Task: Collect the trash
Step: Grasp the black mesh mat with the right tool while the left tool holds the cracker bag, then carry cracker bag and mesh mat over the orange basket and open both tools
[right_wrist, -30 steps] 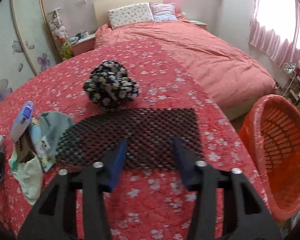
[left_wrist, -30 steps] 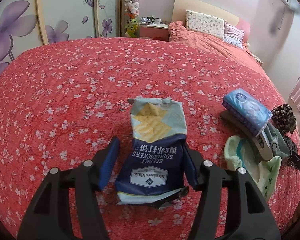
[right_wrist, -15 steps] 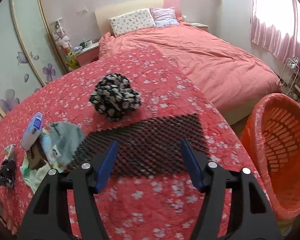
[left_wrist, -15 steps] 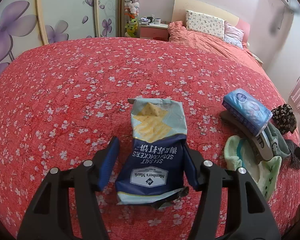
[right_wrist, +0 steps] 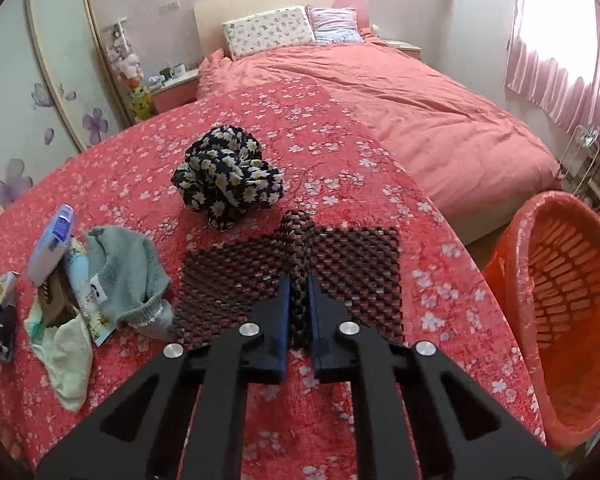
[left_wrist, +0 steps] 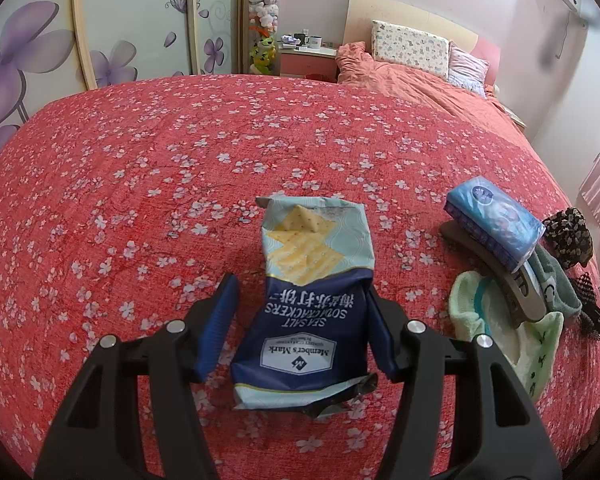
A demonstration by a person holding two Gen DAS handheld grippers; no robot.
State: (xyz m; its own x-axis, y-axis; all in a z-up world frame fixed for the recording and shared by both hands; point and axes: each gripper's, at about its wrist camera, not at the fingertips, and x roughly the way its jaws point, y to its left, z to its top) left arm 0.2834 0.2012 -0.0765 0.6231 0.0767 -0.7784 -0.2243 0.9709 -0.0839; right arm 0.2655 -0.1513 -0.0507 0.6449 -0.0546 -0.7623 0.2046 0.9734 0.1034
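Observation:
A blue and pale cracker bag lies on the red flowered cover. My left gripper is open, its fingers on either side of the bag's lower half, the right finger touching it. My right gripper is shut on a dark mesh mat, pinching a fold of it that bunches up between the fingers. An orange basket stands at the right, beside the bed.
A blue tissue pack, a brown sole, a grey-green sock and pale green cloth lie right of the bag. A black daisy-print cloth lies beyond the mat. A pink bed with pillows lies behind.
My right gripper has closed from wide open onto the mesh mat, bunching a fold. The left gripper and cracker bag have not moved.

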